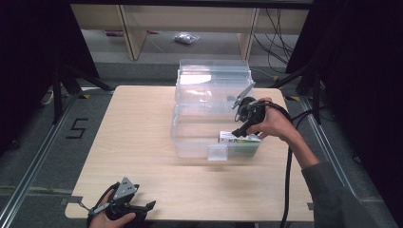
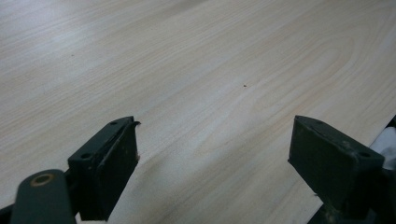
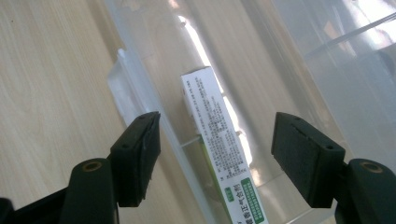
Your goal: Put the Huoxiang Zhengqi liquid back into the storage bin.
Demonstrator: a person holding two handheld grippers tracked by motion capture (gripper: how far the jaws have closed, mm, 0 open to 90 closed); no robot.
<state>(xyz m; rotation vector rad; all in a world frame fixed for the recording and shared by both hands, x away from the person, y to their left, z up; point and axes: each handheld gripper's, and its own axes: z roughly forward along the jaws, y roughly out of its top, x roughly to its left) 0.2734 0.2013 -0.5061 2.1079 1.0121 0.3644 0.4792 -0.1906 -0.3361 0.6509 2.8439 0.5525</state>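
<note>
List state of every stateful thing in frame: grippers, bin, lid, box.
Left gripper: open, empty, low over the bare table at its near edge.
Right gripper: open, empty, over the carton.
Clear plastic bin: open, on the table.
Bin lid: up, behind the bin.
White-and-green carton: closed, lying inside the bin by its near wall, ungripped.

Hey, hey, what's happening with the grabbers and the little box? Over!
Left gripper open, idle at table's near edge. Right gripper open above white-green box. Box lies inside clear bin, against its near wall. Nothing blocking.
</note>
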